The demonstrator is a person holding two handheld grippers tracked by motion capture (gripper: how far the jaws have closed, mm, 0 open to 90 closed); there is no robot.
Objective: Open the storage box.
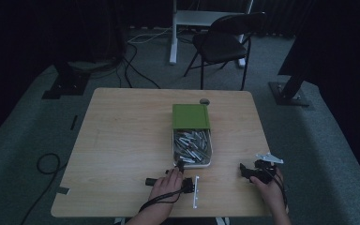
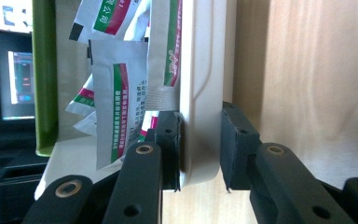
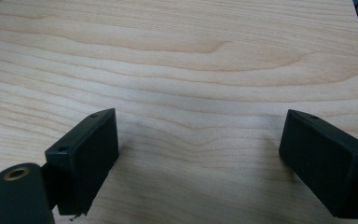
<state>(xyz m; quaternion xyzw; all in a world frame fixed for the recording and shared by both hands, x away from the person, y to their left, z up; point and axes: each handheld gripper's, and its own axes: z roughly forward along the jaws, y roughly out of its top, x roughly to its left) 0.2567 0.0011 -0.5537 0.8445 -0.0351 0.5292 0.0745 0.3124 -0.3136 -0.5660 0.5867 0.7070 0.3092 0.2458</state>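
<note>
Many sachets (image 2: pixel 119 100) with unreadable print, left hand-held gripper (image 2: pixel 200 144) clenching box wall (image 2: pixel 200 70), right hand-held gripper (image 3: pixel 200 158) released

I am working in what looks like a recording lab or studio. My wooden counter (image 1: pixel 122 140) stands alone on grey carpet (image 1: pixel 23 136), walled in by dark curtains (image 1: pixel 28 28). Cables (image 1: pixel 136 65) trail over the floor past black stand bases (image 1: pixel 65 84), a folding chair (image 1: pixel 225 42) waits behind, and a lit monitor (image 2: pixel 18 77) glows nearby.
</note>
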